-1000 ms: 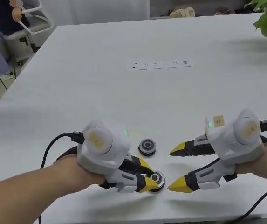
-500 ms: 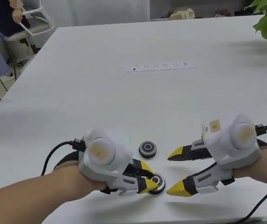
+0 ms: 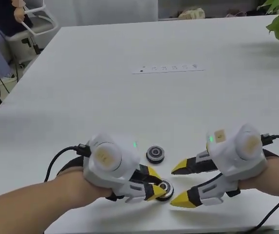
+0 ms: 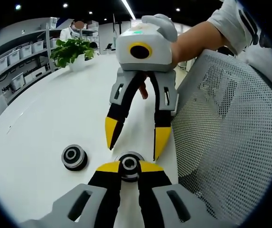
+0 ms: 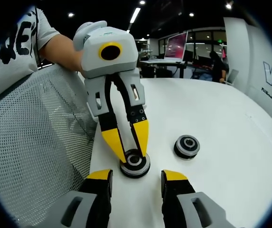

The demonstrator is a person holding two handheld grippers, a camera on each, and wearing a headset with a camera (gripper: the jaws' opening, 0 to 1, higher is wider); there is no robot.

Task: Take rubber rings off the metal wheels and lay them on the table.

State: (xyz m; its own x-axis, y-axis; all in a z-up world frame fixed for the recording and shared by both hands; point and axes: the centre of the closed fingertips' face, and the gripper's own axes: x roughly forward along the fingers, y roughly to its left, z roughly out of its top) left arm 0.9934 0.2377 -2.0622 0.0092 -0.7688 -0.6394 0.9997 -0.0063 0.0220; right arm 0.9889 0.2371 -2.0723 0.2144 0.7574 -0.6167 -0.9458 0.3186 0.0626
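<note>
On the white bench [image 3: 129, 97], the left gripper [image 3: 157, 185] pinches one metal wheel [image 3: 165, 187] to steady it, the right gripper [image 3: 176, 184] faces it spread, seemingly to strip its rubber ring [image 5: 135, 174], and a second wheel [image 3: 155, 154] lies near.

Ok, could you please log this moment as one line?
left gripper: shut on near wheel | right gripper: open, facing it | far wheel: untouched on table

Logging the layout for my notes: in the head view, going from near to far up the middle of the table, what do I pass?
clamped wheel, held in the left hand-held gripper → loose wheel → socket strip
</note>
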